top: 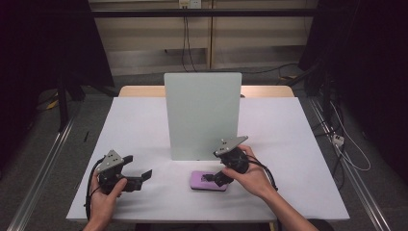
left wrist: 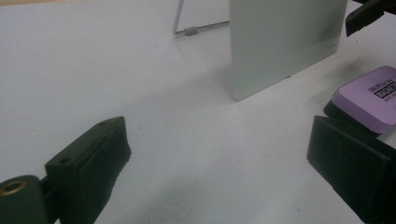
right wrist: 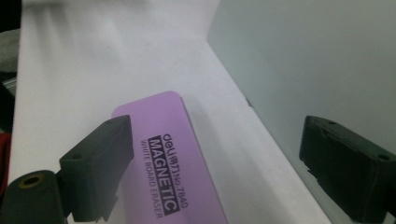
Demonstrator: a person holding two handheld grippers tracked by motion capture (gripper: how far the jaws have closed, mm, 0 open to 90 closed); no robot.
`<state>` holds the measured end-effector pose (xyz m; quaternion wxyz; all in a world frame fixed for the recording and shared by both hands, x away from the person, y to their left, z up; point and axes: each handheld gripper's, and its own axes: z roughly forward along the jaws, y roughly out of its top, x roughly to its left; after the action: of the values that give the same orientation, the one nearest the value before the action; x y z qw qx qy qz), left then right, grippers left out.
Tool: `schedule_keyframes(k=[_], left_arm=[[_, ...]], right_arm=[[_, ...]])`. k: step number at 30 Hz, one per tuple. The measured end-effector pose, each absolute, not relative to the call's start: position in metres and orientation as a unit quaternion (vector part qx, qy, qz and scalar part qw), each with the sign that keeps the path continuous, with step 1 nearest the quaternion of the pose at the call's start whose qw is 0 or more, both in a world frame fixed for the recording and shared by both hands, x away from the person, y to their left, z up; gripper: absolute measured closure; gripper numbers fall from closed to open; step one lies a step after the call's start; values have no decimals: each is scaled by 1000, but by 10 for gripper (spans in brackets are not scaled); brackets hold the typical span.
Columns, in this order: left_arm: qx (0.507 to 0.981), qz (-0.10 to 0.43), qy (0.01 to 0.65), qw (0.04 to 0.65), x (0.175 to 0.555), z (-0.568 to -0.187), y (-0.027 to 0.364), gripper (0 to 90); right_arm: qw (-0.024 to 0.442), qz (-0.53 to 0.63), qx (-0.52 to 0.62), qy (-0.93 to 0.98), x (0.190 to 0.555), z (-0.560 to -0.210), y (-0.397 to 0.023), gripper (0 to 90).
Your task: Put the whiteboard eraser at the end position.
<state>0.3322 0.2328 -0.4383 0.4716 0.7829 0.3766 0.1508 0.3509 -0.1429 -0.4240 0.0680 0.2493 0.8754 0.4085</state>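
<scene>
Purple whiteboard eraser lies flat on the white table, near the front edge and just in front of the lower right part of an upright pale whiteboard panel. Its long axis runs left to right across the table in the high view, roughly parallel with the panel's face. Black print on its top reads "MAGNETIC WHITE BOARD ERASER", and the lettering follows the long axis. A dark felt layer shows under the purple body in the left gripper view.

Matte white and bare apart from these things, the table sits on a wooden top whose far edge peeks out behind the panel. A thin wire stand props the panel from behind. Around the table the floor is grey, with metal rails along both sides, dark curtains to left and right, and cables hanging down a light wall at the back.

Right gripper, held in the person's right hand, is tipped down over the eraser. Its jaws stand wide apart; one is above the eraser's top, the other is off its side toward the panel, and neither pad presses on it. Left gripper is held low over the table well to the left of the eraser, its jaws wide open with nothing between them.
</scene>
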Motion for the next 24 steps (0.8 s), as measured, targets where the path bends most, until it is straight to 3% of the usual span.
schedule_keyframes(k=[24], left_arm=[[779, 154, 385, 471, 331, -438, 233, 54]], right_arm=[[120, 428, 353, 823, 332, -434, -192, 90]])
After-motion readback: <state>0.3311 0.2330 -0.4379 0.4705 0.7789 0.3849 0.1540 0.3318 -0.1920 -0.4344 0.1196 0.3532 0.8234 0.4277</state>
